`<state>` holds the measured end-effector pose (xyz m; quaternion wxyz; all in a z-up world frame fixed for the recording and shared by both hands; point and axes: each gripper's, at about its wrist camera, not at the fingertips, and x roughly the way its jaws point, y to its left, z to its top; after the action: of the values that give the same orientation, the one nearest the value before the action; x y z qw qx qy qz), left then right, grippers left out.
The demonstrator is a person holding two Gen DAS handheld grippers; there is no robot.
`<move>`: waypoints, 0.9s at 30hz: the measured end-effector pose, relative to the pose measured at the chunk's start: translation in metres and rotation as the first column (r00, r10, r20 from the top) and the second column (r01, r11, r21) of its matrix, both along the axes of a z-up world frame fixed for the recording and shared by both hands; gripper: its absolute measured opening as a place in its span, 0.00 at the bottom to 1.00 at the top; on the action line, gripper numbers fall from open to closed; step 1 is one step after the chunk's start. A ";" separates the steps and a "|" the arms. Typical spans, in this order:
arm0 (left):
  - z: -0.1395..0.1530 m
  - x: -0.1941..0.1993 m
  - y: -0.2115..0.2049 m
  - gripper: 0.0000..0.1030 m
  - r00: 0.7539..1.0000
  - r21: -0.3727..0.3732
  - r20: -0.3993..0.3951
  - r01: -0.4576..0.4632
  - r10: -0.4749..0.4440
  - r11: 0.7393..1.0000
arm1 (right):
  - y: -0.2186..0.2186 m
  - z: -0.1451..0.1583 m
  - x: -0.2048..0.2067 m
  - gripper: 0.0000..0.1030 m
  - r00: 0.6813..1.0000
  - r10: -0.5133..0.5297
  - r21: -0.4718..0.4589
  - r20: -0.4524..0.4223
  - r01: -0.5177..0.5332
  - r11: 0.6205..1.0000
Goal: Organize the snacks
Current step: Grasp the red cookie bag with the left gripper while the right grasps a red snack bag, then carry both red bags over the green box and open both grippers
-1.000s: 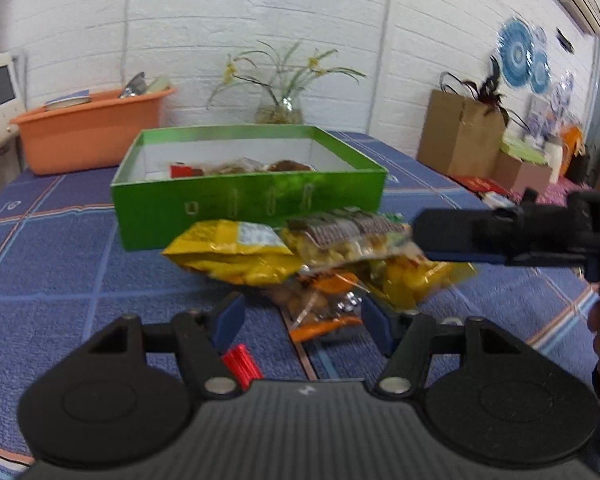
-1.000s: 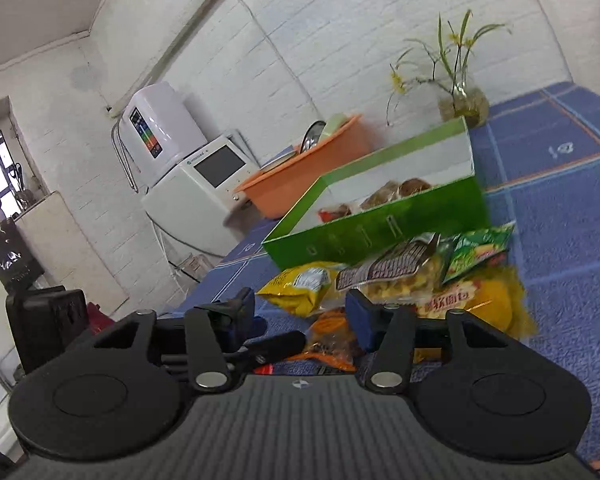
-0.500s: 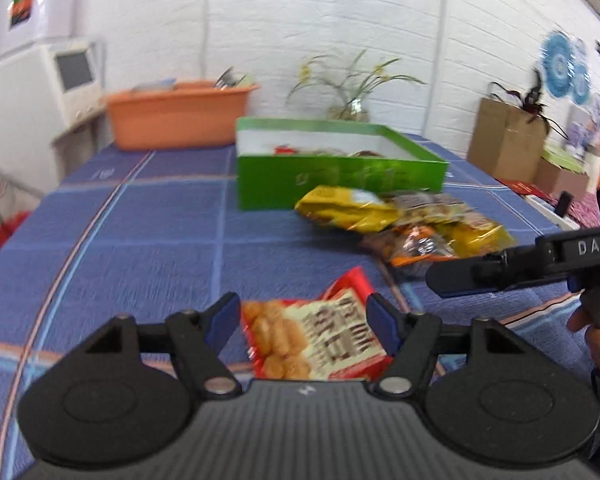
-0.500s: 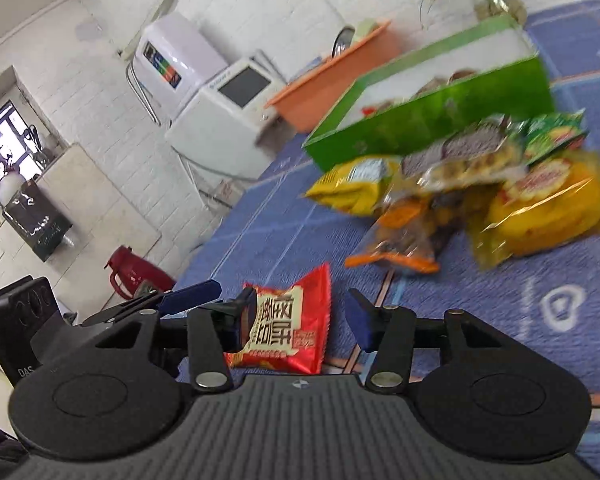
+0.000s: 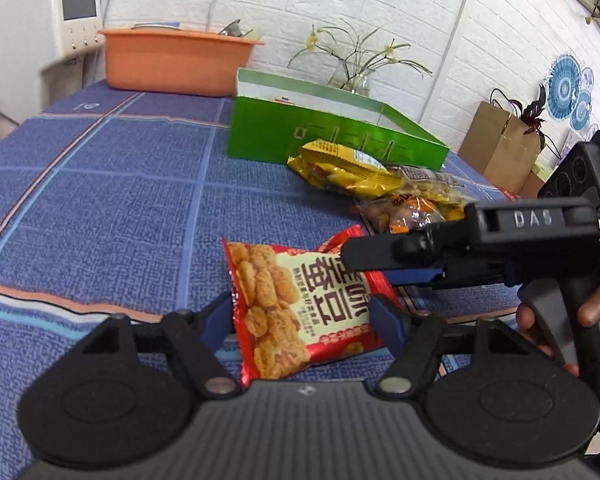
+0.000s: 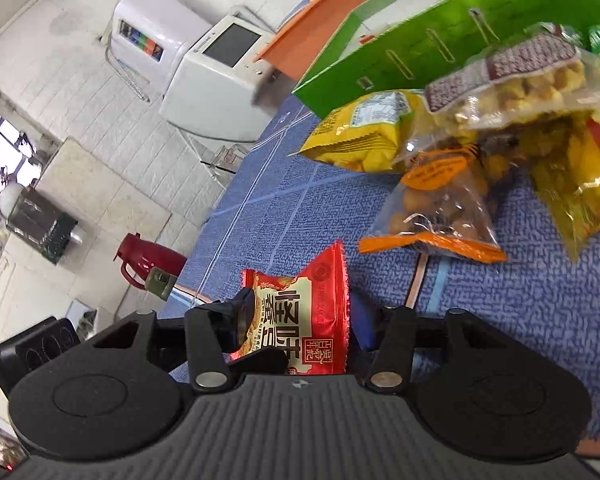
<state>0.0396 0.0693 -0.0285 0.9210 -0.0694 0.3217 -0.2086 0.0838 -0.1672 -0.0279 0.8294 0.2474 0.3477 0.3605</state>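
Red snack bag (image 5: pixel 300 304): light, crinkly, crushable; best pinched at sealed edge. Left gripper (image 5: pixel 304 316) and right gripper (image 6: pixel 300 320) fingers spread, straddling it.

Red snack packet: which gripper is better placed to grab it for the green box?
Left, narrowly. The red snack packet lies squarely between the open left gripper's fingers. The right gripper also straddles it, but from the side, and it would reach across the left.

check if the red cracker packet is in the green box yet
Out: the red cracker packet lies on the blue tablecloth, apart from the green box.
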 end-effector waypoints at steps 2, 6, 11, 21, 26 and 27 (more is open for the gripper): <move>-0.001 -0.001 -0.003 0.64 1.000 -0.002 0.011 -0.010 0.010 1.000 | 0.006 0.003 -0.006 0.80 0.998 -0.001 -0.052 0.056 0.004 0.999; 0.002 0.001 -0.006 0.48 1.000 -0.007 0.010 0.001 -0.001 1.000 | 0.016 0.012 -0.018 0.55 0.988 -0.023 -0.183 0.155 0.051 0.982; 0.010 0.004 -0.002 0.37 1.000 -0.063 0.004 0.000 0.000 0.998 | 0.012 0.025 -0.034 0.52 0.971 -0.040 -0.216 0.236 0.093 0.972; 0.044 0.005 -0.008 0.37 0.993 -0.052 0.121 0.018 -0.012 0.999 | 0.003 0.050 -0.026 0.50 0.943 -0.087 -0.142 0.322 0.139 0.980; 0.066 0.025 -0.018 0.37 0.982 -0.029 0.187 0.032 -0.026 0.999 | -0.004 0.071 -0.011 0.50 0.923 -0.120 -0.105 0.364 0.169 0.980; 0.072 0.031 -0.021 0.37 0.977 -0.020 0.210 0.036 -0.031 0.999 | -0.006 0.077 -0.007 0.50 0.913 -0.128 -0.097 0.387 0.178 0.979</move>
<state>0.0704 0.0484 0.0435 0.9452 -0.0527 0.2215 -0.2342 0.0773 -0.1736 0.0495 0.9208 0.1453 0.1834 0.3120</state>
